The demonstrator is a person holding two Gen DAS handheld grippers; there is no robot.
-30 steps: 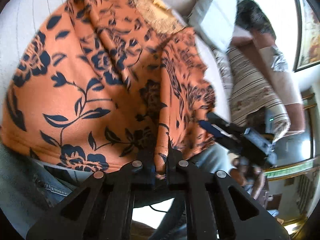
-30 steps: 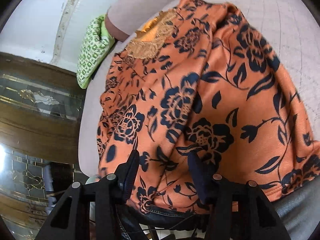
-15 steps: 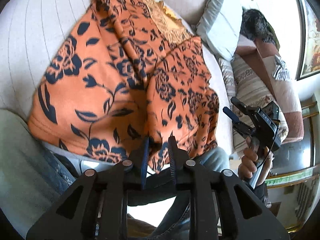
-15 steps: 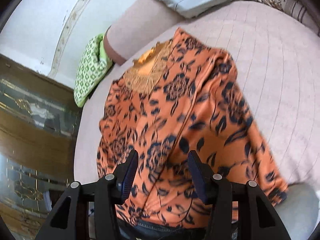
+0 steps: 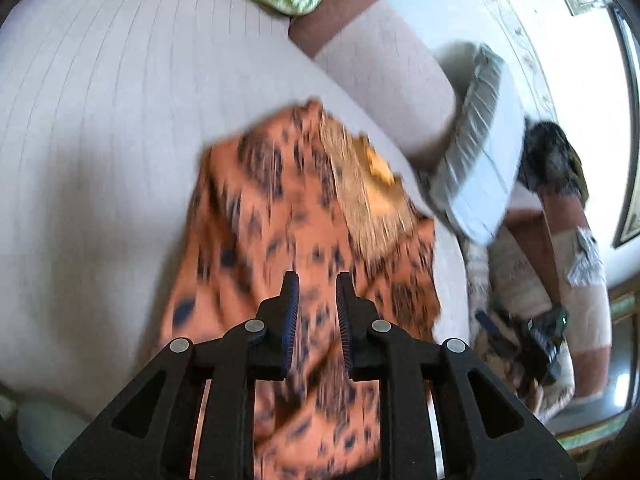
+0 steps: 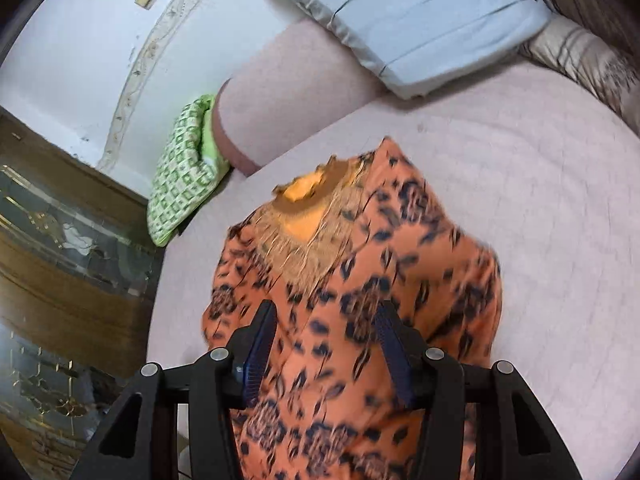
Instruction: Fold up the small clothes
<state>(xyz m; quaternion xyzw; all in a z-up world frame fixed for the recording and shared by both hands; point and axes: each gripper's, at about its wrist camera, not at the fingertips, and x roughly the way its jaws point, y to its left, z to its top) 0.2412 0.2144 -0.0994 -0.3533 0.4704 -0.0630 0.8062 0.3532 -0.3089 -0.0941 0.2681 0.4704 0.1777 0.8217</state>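
Left tool (image 5: 317, 286): jaws a narrow gap apart, nothing pinched between the blue ribbed pads; orange cloth shows through the gap, lying beyond and below the tips.
Right tool (image 6: 325, 316): jaws about half open, empty; the fingers stand over the cloth without gripping it. In the left wrist view it appears small and dark at the far right (image 5: 540, 336), too blurred to read.
Orange floral garment (image 6: 360, 320): spread on the pale pink sofa seat (image 6: 540, 240), its fringed gold neckline (image 6: 308, 236) away from both tools, its lower end running under them toward the viewer. One side looks folded over the middle; motion blur hides the edges.
Garment relative to tools: straight ahead of and beneath both, with no contact visible.
Pose: both tools tilt downward over the garment's near end.
Green patterned cushion (image 6: 180, 184): at the sofa's far corner, well apart from the garment.
Pale blue pillow (image 6: 420, 20): against the backrest.
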